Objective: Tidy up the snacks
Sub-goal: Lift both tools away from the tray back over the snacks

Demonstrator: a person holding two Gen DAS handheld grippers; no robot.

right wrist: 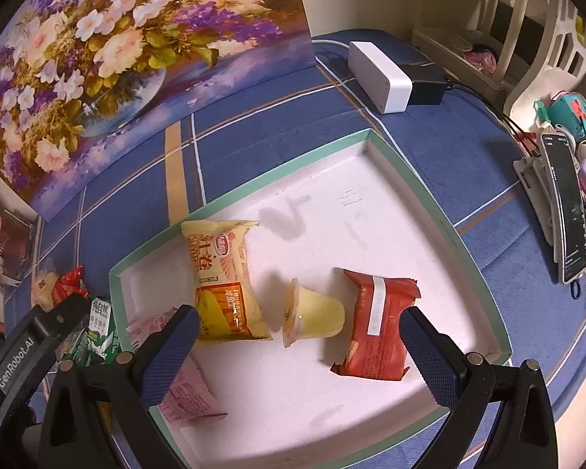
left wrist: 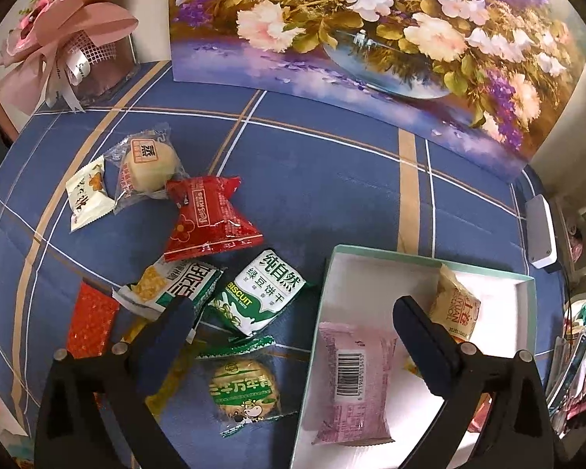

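A shallow white box with a green rim (right wrist: 455, 230) lies on the blue checked cloth; it also shows in the left wrist view (left wrist: 525, 279). In it lie a yellow cake pack (right wrist: 226, 281), a jelly cup (right wrist: 316, 312) on its side, a red pack (right wrist: 379, 324) and a pink pack (left wrist: 355, 379). My right gripper (right wrist: 299, 330) is open and empty, just above the jelly cup. My left gripper (left wrist: 293, 312) is open and empty over the box's left edge. Loose snacks lie left of the box: a green biscuit pack (left wrist: 261, 293), a round cracker pack (left wrist: 244, 391), a red pack (left wrist: 211, 215), a green-and-white pack (left wrist: 175, 287).
A flower painting (left wrist: 371, 31) stands at the back. A pink bouquet (left wrist: 70, 35) sits at the back left. A white power box (right wrist: 379, 74) with a black adapter lies behind the box. A phone on a stand (right wrist: 566, 203) and clutter line the right edge.
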